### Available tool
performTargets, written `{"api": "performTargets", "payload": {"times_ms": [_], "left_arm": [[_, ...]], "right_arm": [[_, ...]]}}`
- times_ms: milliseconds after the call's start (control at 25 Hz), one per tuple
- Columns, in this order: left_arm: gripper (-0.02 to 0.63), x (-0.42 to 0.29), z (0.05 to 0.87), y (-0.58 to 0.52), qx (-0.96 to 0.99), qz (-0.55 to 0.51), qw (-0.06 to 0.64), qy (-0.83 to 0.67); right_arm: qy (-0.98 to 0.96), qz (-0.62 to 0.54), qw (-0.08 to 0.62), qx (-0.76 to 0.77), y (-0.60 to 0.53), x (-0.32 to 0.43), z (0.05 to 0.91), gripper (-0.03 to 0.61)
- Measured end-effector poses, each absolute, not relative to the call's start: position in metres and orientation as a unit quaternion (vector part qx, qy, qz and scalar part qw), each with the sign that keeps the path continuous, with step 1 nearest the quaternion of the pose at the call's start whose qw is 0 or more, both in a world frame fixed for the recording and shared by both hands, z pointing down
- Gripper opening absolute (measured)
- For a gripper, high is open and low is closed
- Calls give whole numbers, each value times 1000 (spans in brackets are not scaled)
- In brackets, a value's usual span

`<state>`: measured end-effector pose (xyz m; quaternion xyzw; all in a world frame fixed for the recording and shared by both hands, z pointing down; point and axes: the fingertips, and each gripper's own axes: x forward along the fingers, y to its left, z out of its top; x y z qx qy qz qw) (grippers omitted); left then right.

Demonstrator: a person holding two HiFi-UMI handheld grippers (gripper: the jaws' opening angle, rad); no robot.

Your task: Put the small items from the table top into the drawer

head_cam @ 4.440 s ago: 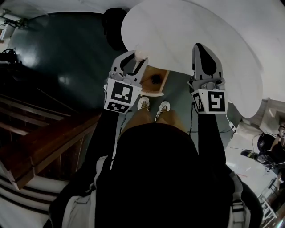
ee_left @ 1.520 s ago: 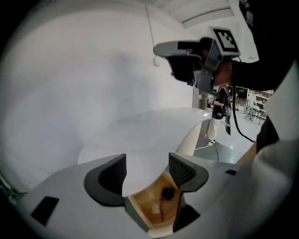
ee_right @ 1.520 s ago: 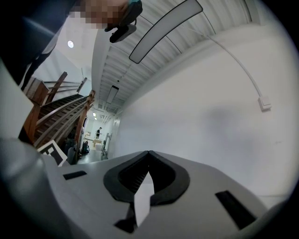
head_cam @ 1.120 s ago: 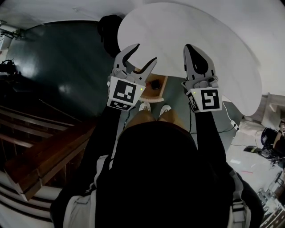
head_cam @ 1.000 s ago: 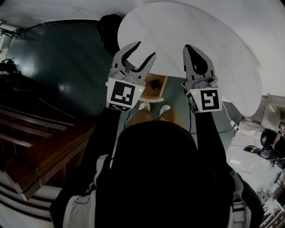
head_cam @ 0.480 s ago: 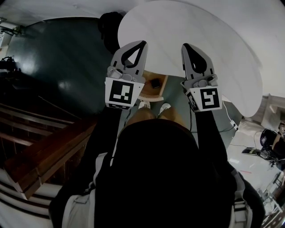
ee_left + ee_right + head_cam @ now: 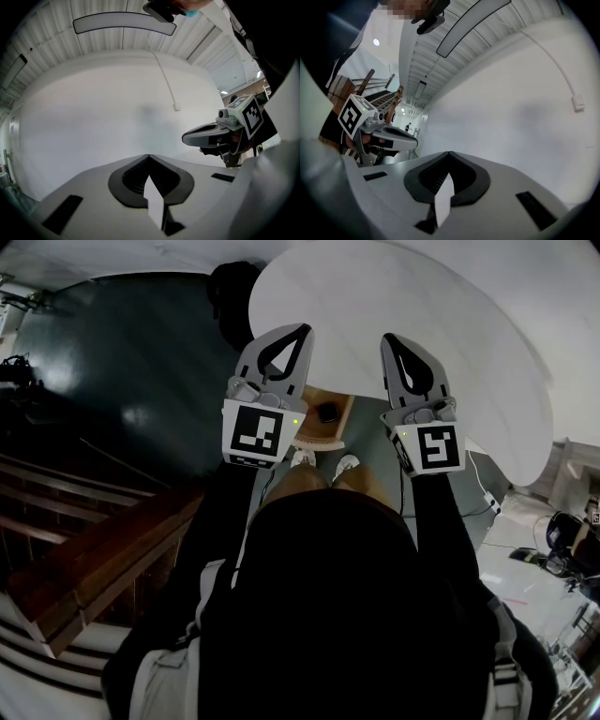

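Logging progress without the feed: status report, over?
Left gripper shut, empty; right gripper shut, empty. Drawer open, dark item inside. No small items visible on table top.

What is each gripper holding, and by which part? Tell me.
Nothing. The grey left gripper and grey right gripper both have jaws shut together, empty.

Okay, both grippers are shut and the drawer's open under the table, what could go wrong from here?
1. The drawer stands open below the table's edge, just ahead of the shoes; a step forward could knock it.
2. The left gripper and right gripper are both shut and empty, raised side by side; swinging either one sideways might clash them.
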<state>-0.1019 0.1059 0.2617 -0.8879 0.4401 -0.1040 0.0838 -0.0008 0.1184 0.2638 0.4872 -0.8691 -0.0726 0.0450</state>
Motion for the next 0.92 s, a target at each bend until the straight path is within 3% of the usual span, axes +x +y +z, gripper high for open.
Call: {"api": "performTargets", "payload": {"times_ms": [920], "left_arm": [[14, -105, 262, 109, -887, -98, 77, 444]], "right_arm": [[-863, -73, 42, 499, 123, 3, 263, 26]]}}
